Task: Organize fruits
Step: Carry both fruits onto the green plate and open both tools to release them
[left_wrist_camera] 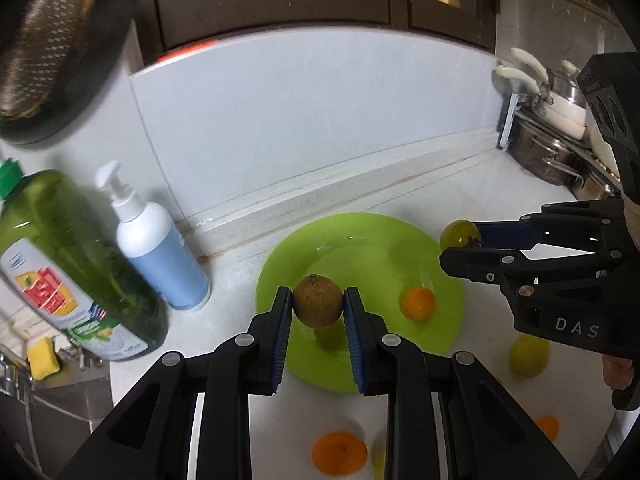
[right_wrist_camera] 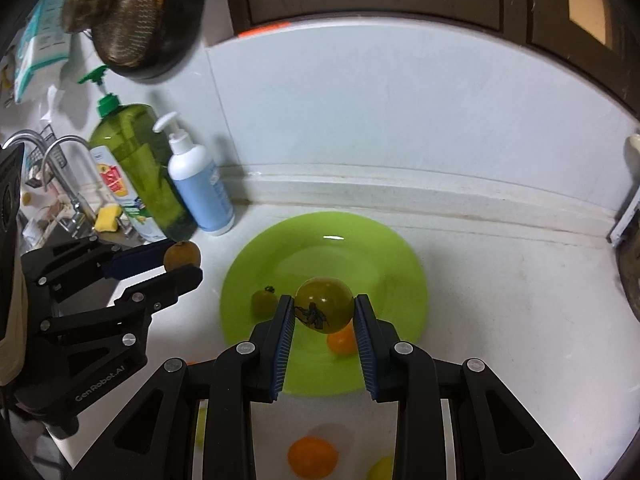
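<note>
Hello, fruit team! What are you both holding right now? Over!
Left gripper shut on brown fruit. Right gripper shut on green tomato. Both above green plate; small orange already on it. Nothing blocking.

Green dish-soap bottle (right_wrist_camera: 136,168) is standing far left, touching white pump bottle (right_wrist_camera: 198,184) on its right. Yellow sponge (right_wrist_camera: 108,218) is lying by faucet (right_wrist_camera: 60,168). Steel pots (left_wrist_camera: 548,148) are sitting far right.

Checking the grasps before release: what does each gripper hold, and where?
Left gripper clamps the brown fruit across its sides. Right gripper clamps the green tomato across its sides.
</note>
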Tool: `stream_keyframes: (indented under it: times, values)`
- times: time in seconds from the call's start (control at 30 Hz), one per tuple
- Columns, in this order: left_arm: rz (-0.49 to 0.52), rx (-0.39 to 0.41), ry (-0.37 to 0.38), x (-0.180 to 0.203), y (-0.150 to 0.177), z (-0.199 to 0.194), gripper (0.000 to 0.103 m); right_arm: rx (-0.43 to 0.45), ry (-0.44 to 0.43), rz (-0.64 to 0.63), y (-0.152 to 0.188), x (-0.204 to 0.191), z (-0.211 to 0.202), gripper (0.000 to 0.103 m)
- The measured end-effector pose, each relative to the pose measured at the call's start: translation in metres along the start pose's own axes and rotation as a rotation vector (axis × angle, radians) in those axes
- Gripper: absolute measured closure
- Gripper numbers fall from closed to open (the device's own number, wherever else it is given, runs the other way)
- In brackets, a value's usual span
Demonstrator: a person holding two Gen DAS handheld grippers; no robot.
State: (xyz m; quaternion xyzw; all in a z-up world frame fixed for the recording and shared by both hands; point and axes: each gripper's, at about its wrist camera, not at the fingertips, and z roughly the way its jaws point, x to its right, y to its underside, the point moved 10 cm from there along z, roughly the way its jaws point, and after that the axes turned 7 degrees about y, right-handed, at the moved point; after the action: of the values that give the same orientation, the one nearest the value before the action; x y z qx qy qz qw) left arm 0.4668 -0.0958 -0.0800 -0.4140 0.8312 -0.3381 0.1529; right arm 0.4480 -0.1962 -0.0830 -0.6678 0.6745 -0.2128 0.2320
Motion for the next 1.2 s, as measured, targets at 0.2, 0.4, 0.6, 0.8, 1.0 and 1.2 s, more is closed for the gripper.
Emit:
stream_keyframes:
  times: [0.2,0.4,0.6,0.8,1.0,1.2]
  values:
    - [-0.03,-0.079,0.036,-0.011,-0.001,0.042,0.076,-0.077,-0.003,-0.007,-0.004,0.008,0.037,0.072]
    - [-0.045,-0.148,0.051,-0.018,0.006,0.072,0.076,-0.15,-0.004,-0.024,-0.002,0.011,0.07,0.072]
    - [-0.025,-0.202,0.05,-0.015,0.013,0.094,0.076,-0.205,-0.008,-0.035,0.004,0.014,0.095,0.072]
    - [-0.01,-0.243,0.059,-0.01,0.019,0.106,0.076,-0.247,-0.019,-0.027,0.008,0.015,0.112,0.072]
    - [-0.02,-0.277,0.075,-0.01,0.027,0.116,0.076,-0.268,-0.024,-0.021,0.013,0.017,0.119,0.072]
    - [-0.03,-0.291,0.082,-0.009,0.026,0.125,0.076,-0.278,-0.026,-0.022,0.015,0.016,0.125,0.072]
